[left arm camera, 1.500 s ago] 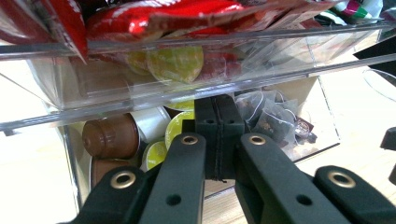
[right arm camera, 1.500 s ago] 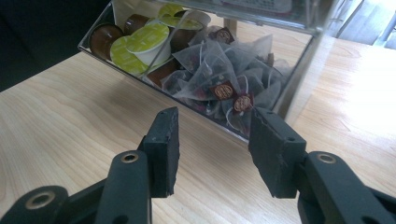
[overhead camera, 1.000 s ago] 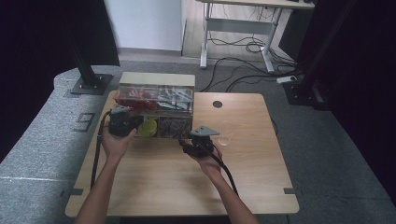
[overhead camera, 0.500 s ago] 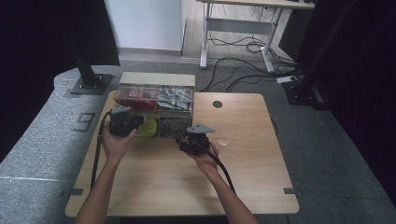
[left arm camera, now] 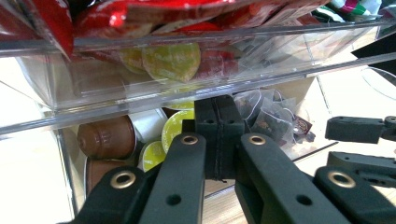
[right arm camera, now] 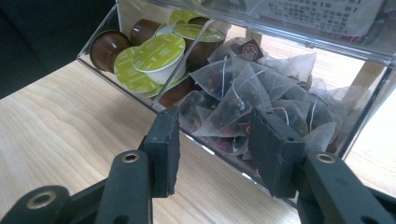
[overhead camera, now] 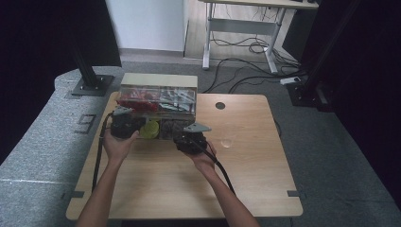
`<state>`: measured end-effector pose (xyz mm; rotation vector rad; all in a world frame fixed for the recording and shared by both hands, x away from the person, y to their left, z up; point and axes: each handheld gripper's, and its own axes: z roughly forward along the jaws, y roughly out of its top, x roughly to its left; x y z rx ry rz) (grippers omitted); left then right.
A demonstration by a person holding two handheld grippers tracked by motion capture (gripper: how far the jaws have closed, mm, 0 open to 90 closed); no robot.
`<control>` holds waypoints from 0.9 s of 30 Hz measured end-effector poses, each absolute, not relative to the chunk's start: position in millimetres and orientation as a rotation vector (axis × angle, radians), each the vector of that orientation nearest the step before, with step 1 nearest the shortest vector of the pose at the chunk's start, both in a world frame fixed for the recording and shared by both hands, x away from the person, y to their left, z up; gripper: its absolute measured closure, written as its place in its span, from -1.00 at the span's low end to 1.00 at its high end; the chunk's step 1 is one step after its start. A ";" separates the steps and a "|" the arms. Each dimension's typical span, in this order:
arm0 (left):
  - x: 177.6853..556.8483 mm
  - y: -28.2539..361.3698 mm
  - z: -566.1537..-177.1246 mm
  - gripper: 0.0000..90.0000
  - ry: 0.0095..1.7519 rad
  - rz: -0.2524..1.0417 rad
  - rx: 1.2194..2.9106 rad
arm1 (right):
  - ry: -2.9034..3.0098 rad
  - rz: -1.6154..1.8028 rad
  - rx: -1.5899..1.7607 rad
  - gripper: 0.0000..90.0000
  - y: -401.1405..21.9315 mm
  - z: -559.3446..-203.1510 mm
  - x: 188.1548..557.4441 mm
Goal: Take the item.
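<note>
High view first, reading from the left: my left gripper (overhead camera: 126,124) sits at the left front of the clear organiser (overhead camera: 158,101), which stands at the worktop's (overhead camera: 246,170) far edge, toward its left corner. My left hand (overhead camera: 118,144) holds the gripper there with its jaws pressed together and nothing between them. I judge it is there to steady the box, or its open lower drawer, while the other hand works.

Left gripper view shows what the overhead camera cannot: the shut jaws poke under the clear upper tray, which holds red packets (left arm camera: 154,11). Below lie brown coffee capsules (left arm camera: 106,137) and green-lidded capsules (left arm camera: 180,126), with tea bags (left arm camera: 268,116) to their right.

Moving right, my right gripper (overhead camera: 190,139) faces the right half of the lower drawer, its cable trailing back along my forearm toward the near edge. A faint ring mark (overhead camera: 227,142) lies on the wood just beside it.

Right gripper view gives the detail: the right gripper's (right arm camera: 217,147) jaws stand apart, about half spread, lined up with the heap of pyramid tea bags (right arm camera: 243,100) behind the low clear front wall. The pads touch nothing yet. A divider keeps the bags from the green-lidded capsules (right arm camera: 149,58) at the left. I read that spread as set for pinching a single bag, which will need lifting over the wall.
</note>
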<state>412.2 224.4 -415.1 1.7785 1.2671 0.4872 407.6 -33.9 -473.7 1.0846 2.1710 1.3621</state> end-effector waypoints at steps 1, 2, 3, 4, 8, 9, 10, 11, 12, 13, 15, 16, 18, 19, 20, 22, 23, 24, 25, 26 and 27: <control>412.3 224.3 -415.3 1.00 1.267 0.487 1.779 | 2.171 1.363 1.089 0.18 -33.0 -473.8 408.7; 412.3 224.0 -415.4 1.00 1.267 0.486 1.781 | 2.169 1.362 1.090 0.19 -31.9 -474.1 409.9; 412.3 223.6 -415.6 1.00 1.267 0.485 1.782 | 2.167 1.361 1.091 0.19 -30.7 -474.2 411.1; 412.2 223.1 -415.8 1.00 1.266 0.485 1.782 | 2.168 1.360 1.092 0.19 -29.6 -474.3 412.2; 412.2 222.4 -416.6 1.00 1.264 0.485 1.779 | 2.165 1.357 1.101 0.20 -25.8 -476.3 415.8; 412.3 222.5 -416.9 1.00 1.264 0.484 1.781 | 2.165 1.350 1.104 0.20 -25.3 -477.3 416.7; 412.5 222.5 -417.2 1.00 1.265 0.483 1.781 | 2.169 1.343 1.107 0.20 -24.7 -478.5 417.4; 412.6 222.6 -417.6 1.00 1.266 0.481 1.782 | 2.165 1.341 1.110 0.20 -24.1 -480.0 418.3; 412.8 222.5 -418.2 1.00 1.266 0.482 1.781 | 2.169 1.331 1.113 0.20 -23.8 -481.0 418.8; 412.8 222.7 -418.7 1.00 1.265 0.482 1.782 | 2.172 1.327 1.115 0.20 -23.4 -482.2 419.4; 412.8 223.0 -420.0 1.00 1.265 0.480 1.782 | 2.169 1.325 1.121 0.20 -22.7 -484.3 420.7; 412.7 223.0 -420.6 1.00 1.267 0.477 1.782 | 2.170 1.325 1.125 0.20 -22.3 -485.0 421.1; 412.7 223.1 -421.9 1.00 1.268 0.474 1.780 | 2.170 1.320 1.129 0.20 -21.0 -486.3 421.9; 412.7 223.2 -422.4 1.00 1.268 0.473 1.778 | 2.171 1.319 1.132 0.20 -20.3 -486.9 422.3; 412.6 223.3 -422.6 1.00 1.268 0.473 1.777 | 2.171 1.317 1.136 0.20 -19.4 -487.4 422.6; 412.4 223.5 -422.7 1.00 1.269 0.476 1.775 | 2.170 1.312 1.135 0.20 -18.2 -488.6 423.8; 412.3 223.6 -422.4 1.00 1.269 0.478 1.774 | 2.168 1.305 1.138 0.20 -17.7 -489.0 424.2; 412.2 223.9 -422.0 1.00 1.268 0.479 1.775 | 2.162 1.298 1.140 0.20 -17.0 -489.6 424.5; 412.3 223.9 -421.8 1.00 1.267 0.480 1.774 | 2.156 1.294 1.141 0.20 -16.3 -490.3 424.8; 412.4 223.9 -421.4 1.00 1.266 0.482 1.776 | 2.157 1.288 1.140 0.20 -16.2 -491.0 425.2; 412.5 223.9 -421.0 1.00 1.266 0.483 1.777 | 2.156 1.286 1.142 0.20 -15.9 -491.5 425.6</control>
